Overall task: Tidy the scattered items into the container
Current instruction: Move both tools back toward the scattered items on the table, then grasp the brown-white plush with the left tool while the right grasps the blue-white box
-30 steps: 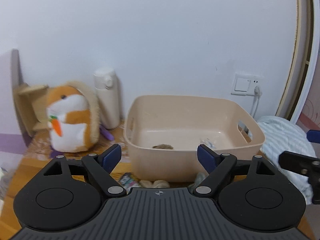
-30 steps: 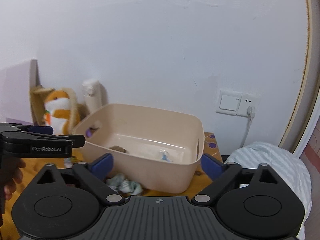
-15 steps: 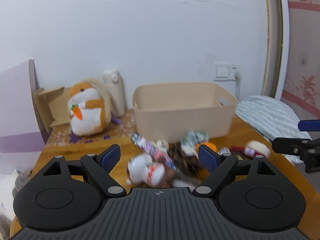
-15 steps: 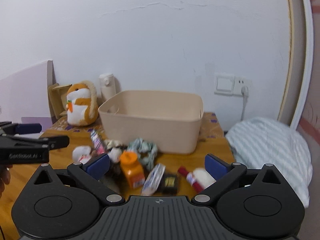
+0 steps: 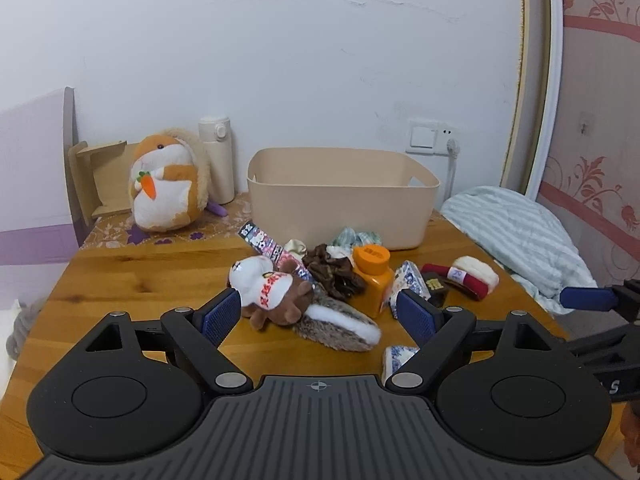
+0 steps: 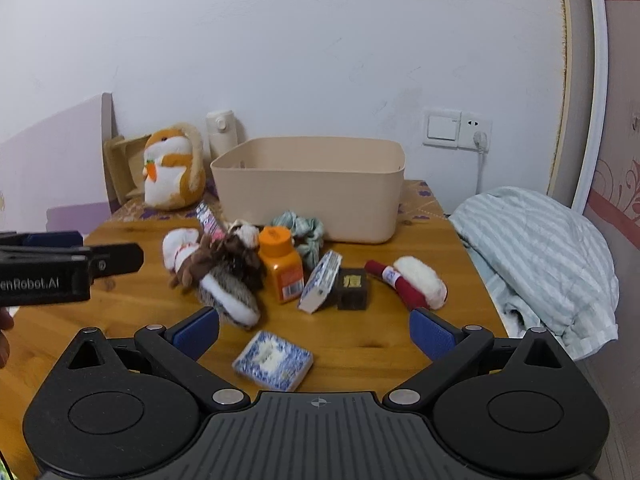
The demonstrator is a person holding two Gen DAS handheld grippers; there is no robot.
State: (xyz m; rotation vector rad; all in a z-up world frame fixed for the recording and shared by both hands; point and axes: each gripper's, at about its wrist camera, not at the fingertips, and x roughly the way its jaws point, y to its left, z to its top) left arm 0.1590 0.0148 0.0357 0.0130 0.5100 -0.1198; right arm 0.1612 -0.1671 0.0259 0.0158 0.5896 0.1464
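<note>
A beige tub (image 5: 340,216) (image 6: 312,200) stands at the back of the wooden table. In front of it lies a heap: a small brown plush in a white shirt (image 5: 272,292) (image 6: 188,260), a furry brown-and-white piece (image 5: 340,324) (image 6: 230,300), an orange bottle (image 5: 374,276) (image 6: 280,264), a green scrunchie (image 6: 304,232), blue-patterned packets (image 6: 274,360) (image 6: 322,282), a dark block (image 6: 352,286), a red-and-white roll (image 5: 468,278) (image 6: 412,284). My left gripper (image 5: 320,314) is open above the plush. My right gripper (image 6: 314,330) is open above the flat blue packet.
A hamster plush (image 5: 166,184) (image 6: 172,176), a cream flask (image 5: 218,160) and a cardboard box (image 5: 100,176) stand at the back left. A striped blanket (image 5: 516,236) (image 6: 540,256) lies off the table's right edge. A wall socket (image 6: 458,130) is behind the tub.
Both grippers have pulled back from above the tub and now look down on the heap of items in front of it. Both stay open and empty.
</note>
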